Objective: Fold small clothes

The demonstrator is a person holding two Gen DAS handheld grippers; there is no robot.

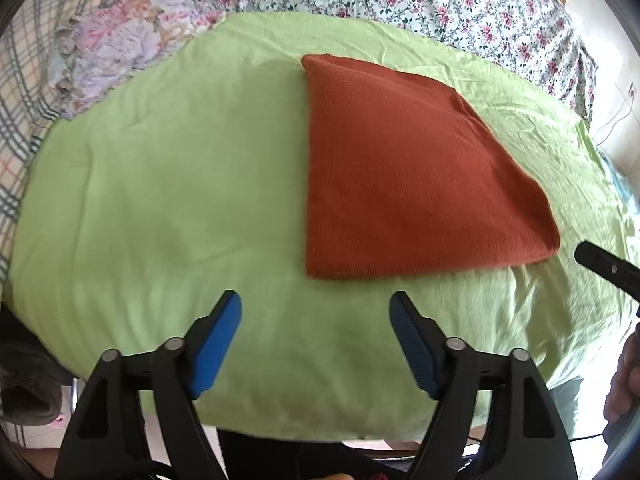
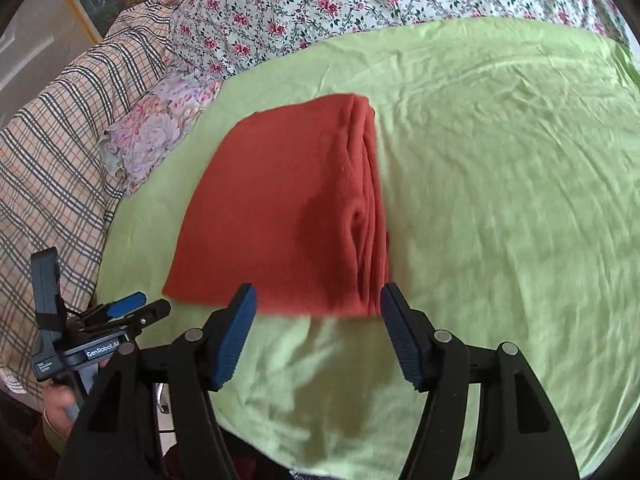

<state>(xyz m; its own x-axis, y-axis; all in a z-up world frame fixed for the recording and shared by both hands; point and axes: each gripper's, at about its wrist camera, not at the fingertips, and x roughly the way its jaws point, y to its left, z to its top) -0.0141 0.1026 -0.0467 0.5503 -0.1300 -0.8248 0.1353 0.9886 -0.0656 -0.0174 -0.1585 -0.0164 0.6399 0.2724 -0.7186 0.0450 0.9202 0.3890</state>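
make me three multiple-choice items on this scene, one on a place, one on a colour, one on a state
1. Where does the folded rust-red knit garment lie?
A. on the light green sheet
B. on the plaid blanket
C. in a basket

2. What colour are the pads on the left gripper fingers?
A. yellow
B. blue
C. white

3. How is the right gripper?
A. shut on the garment
B. shut on nothing
C. open, holding nothing

Answers: 1 A, green sheet shows all around the garment. 2 B, both pads are blue. 3 C, its fingers stand apart with sheet showing between them.
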